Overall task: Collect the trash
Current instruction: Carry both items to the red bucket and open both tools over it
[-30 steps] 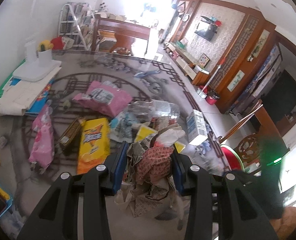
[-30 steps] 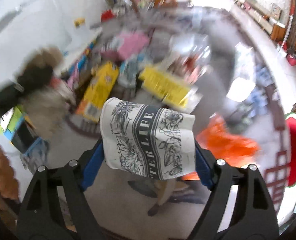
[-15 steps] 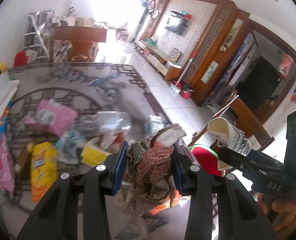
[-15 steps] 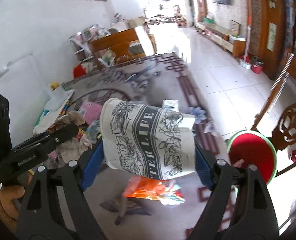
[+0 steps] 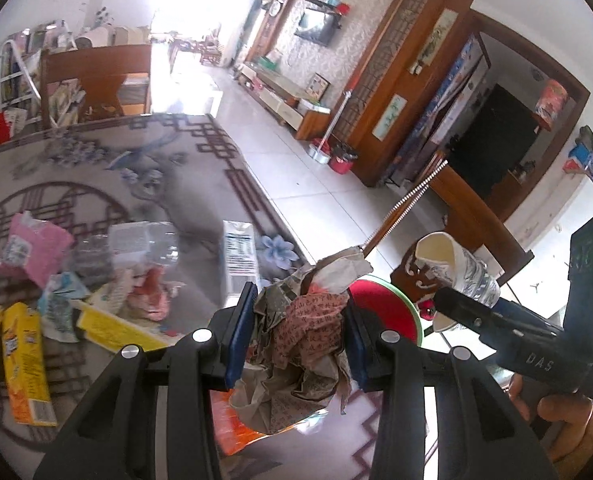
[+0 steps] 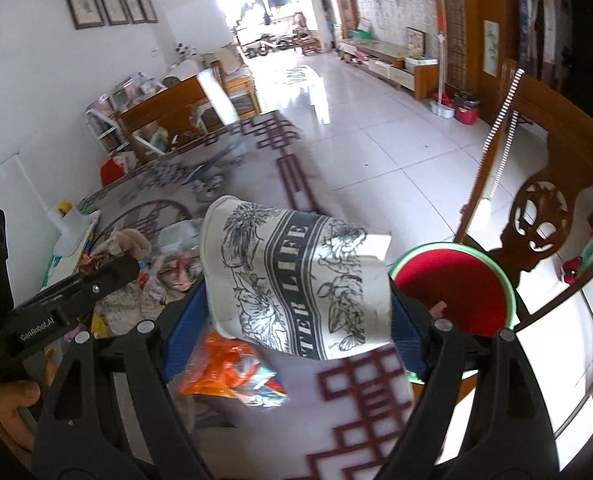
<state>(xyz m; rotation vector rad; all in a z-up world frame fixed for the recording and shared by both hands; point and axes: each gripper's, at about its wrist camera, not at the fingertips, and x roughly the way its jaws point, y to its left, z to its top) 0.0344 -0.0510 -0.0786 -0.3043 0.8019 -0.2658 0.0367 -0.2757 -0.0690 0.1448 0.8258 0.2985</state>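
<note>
**Both grippers loaded above the red bin**

Both grippers are seen clamped on trash. A crumpled paper wad point(image 5: 304, 344) is pinched in the left gripper point(image 5: 298, 330) at a narrow gap; a flattened paper cup point(image 6: 296, 284) is spanned by the right gripper point(image 6: 292, 320) at a wider one. Both loads are held beside the red bin point(image 6: 452, 292), presumably for dropping in. More litter point(image 5: 96, 300) is left on the rug point(image 5: 136, 160).

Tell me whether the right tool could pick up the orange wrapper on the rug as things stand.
Probably not yet: the right tool is shut on a printed paper cup that fills its jaws. The orange wrapper lies uncovered on the rug just below.
</note>
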